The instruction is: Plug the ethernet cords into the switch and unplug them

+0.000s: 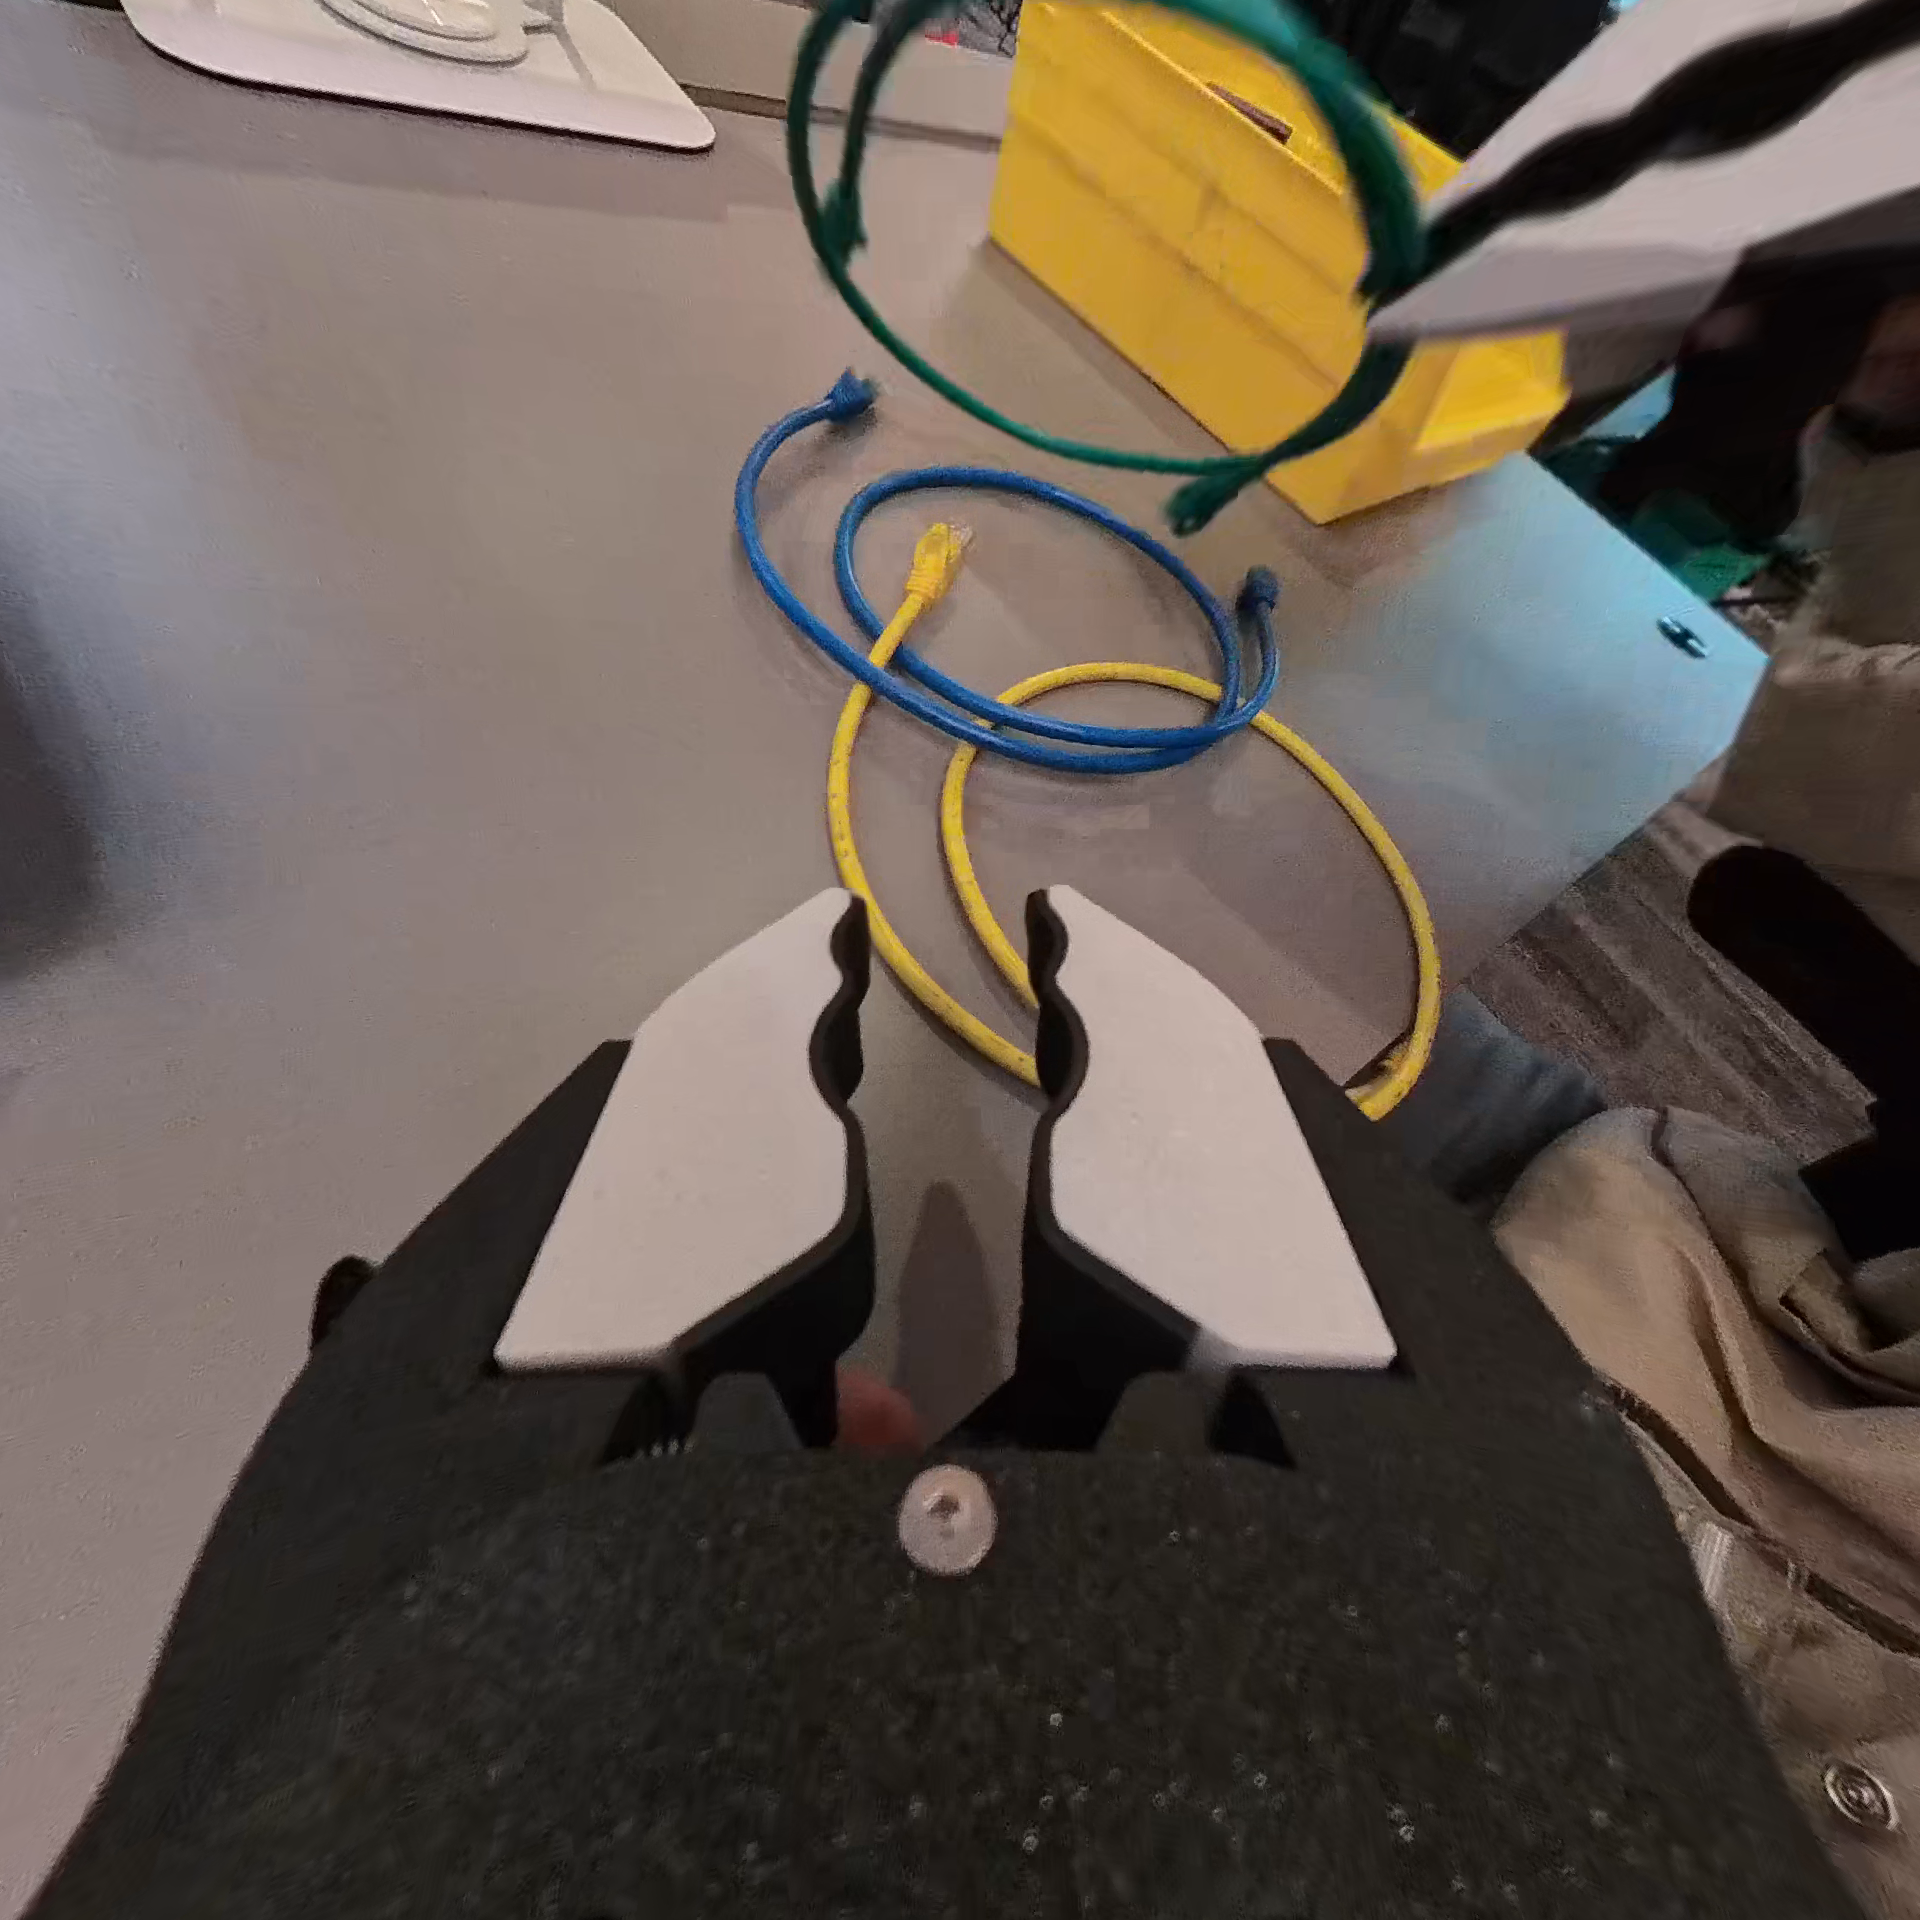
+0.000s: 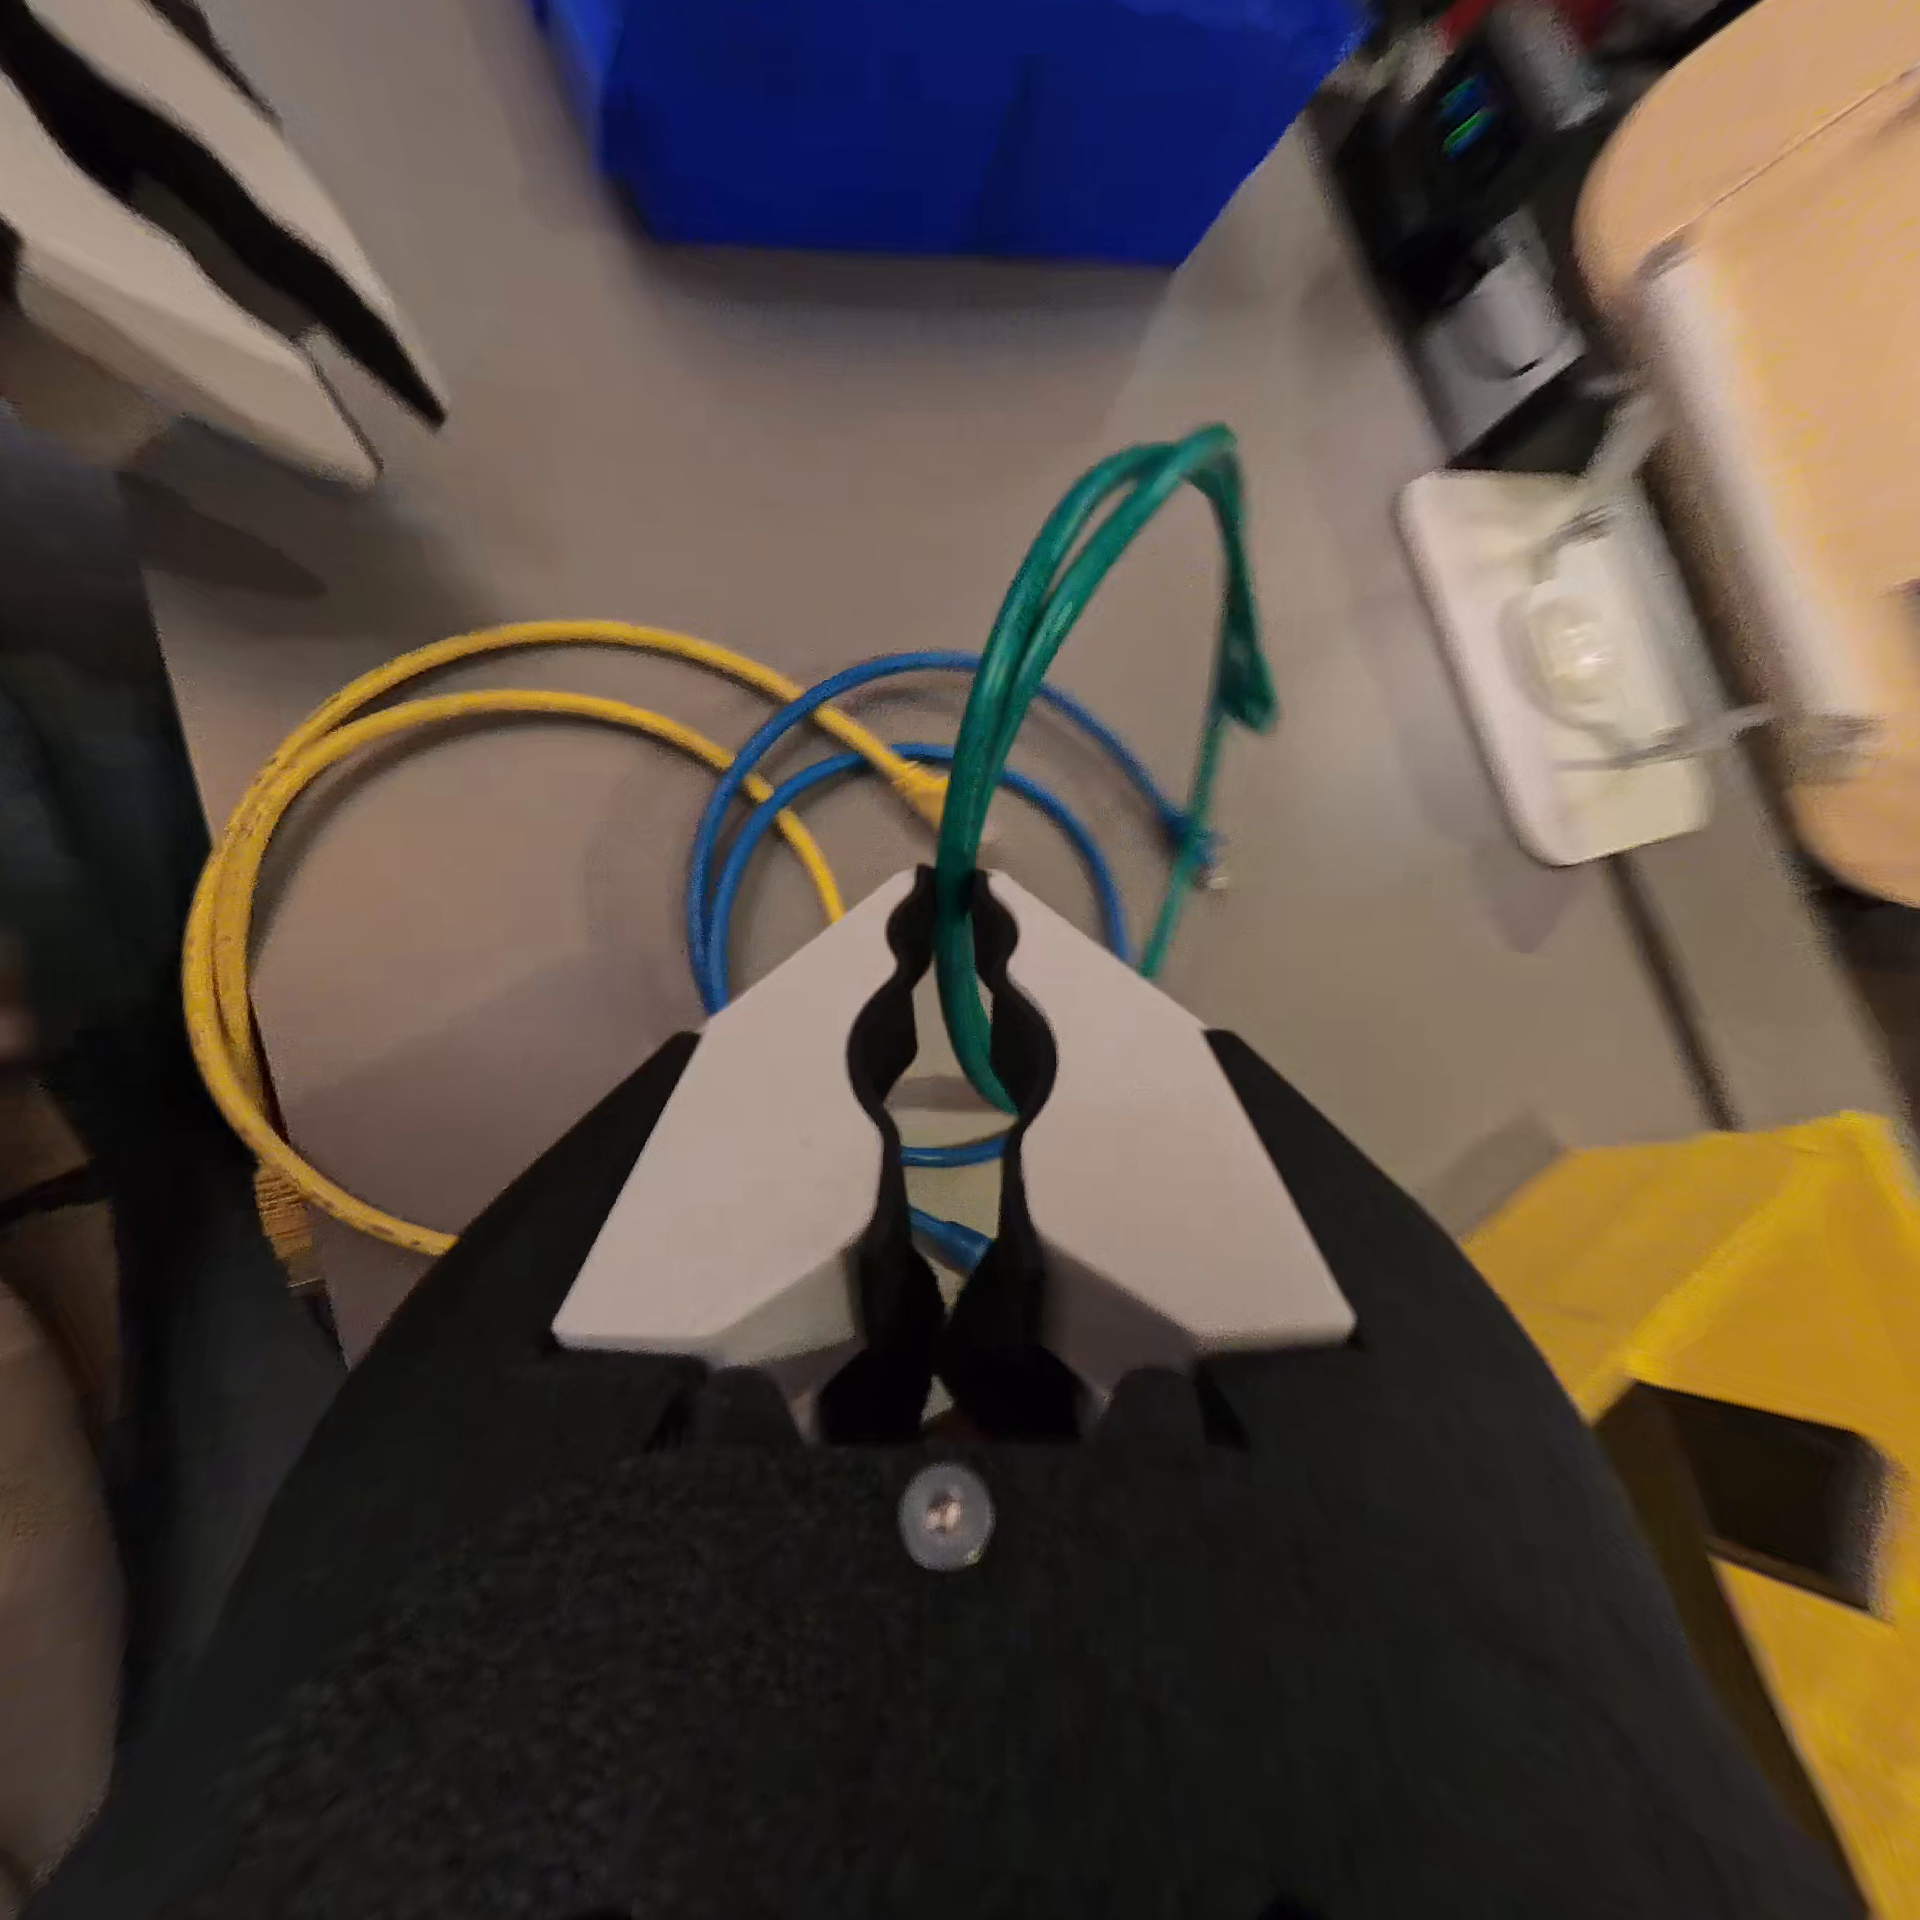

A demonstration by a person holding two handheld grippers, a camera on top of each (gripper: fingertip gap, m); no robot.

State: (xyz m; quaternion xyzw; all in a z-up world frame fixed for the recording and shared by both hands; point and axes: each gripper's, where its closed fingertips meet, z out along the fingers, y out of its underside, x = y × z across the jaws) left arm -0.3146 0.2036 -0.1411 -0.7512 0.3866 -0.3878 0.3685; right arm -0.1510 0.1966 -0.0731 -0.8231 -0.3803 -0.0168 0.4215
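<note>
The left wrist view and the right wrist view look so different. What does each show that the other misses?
Only the left wrist view shows the left tool up close, open and empty, and the whole green cord hanging as a loop in the air.

Only the right wrist view shows the right tool shut on the green cord, plus a blue bin and a white device on the table.

Both show the grey table, the yellow cord and blue cord lying coiled and overlapping, and a yellow bin.
</note>
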